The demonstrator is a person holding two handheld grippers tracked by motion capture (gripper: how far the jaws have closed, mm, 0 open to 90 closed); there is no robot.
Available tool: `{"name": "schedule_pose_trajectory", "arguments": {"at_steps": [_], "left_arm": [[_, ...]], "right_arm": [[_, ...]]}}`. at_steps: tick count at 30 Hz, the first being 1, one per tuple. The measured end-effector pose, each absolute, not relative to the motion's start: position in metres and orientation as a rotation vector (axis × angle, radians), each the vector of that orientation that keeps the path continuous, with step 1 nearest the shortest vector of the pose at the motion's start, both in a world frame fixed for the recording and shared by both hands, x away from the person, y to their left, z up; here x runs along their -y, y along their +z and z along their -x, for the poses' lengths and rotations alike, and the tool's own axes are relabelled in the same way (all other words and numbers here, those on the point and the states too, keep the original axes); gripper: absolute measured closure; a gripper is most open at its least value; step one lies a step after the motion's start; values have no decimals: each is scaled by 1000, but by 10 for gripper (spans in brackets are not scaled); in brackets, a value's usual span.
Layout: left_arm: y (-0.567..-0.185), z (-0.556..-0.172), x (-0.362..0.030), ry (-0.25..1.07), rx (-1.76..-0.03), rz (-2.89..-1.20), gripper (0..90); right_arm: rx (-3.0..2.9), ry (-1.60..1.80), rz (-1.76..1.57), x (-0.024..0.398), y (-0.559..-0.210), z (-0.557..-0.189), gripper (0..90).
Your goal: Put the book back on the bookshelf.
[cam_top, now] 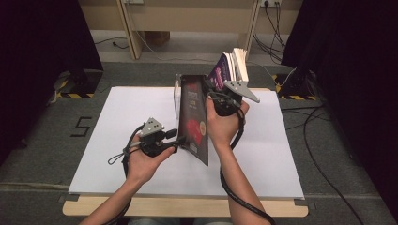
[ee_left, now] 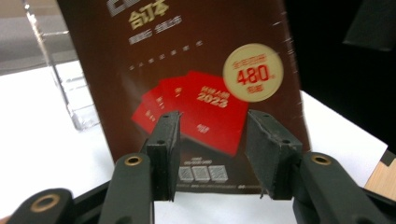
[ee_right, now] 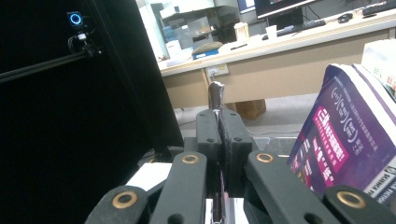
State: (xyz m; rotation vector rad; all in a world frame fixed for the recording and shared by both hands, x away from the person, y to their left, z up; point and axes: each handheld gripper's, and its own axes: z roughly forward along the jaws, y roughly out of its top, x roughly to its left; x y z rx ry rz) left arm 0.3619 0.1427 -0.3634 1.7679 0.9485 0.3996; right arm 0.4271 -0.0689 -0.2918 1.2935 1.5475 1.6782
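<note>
Two grippers work on one thin brown book, which stands tilted at the centre of the high view above the white table sheet. The right gripper is clenched on the book's upper edge; in the right gripper view its jaws press flat together with the thin dark edge of the book pinched between them. The left gripper is released: its jaws stand apart in front of the cover, low in the frame, with nothing between the pads.

As a judgement, the book looks light and fairly thin, more a glossy paperback than a board-bound volume, so it will likely flex and swing when held by one edge alone. The sheen on the cover suggests a slippery surface. A firmer hold would be near the spine or with the pads well onto the cover, and the free lower edge is where the left gripper could steady it.

Behind the book, a clear acrylic stand shows at the left of the left gripper view, and more books, one with a purple cover, lean in the upper centre of the high view. How deep the right pads reach onto the book is hidden by the jaws themselves. The cover's small print is blurred, and the book's back face cannot be made out.
</note>
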Motion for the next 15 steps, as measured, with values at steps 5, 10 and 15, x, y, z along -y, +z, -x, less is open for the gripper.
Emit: {"name": "schedule_pose_trajectory", "arguments": {"at_steps": [5,10,15], "left_arm": [[-357,-363,-130,411,-926,-1760,539],[-355,-364,-119,410,-917,-1762,537],[-355,-364,-112,408,-905,-1766,534]], "right_arm": [[-1544,1673,-1296,65,-291,-430,881],[-1539,1668,-1299,63,-291,-432,881],[-1541,1665,-1296,60,-290,-433,881]]}}
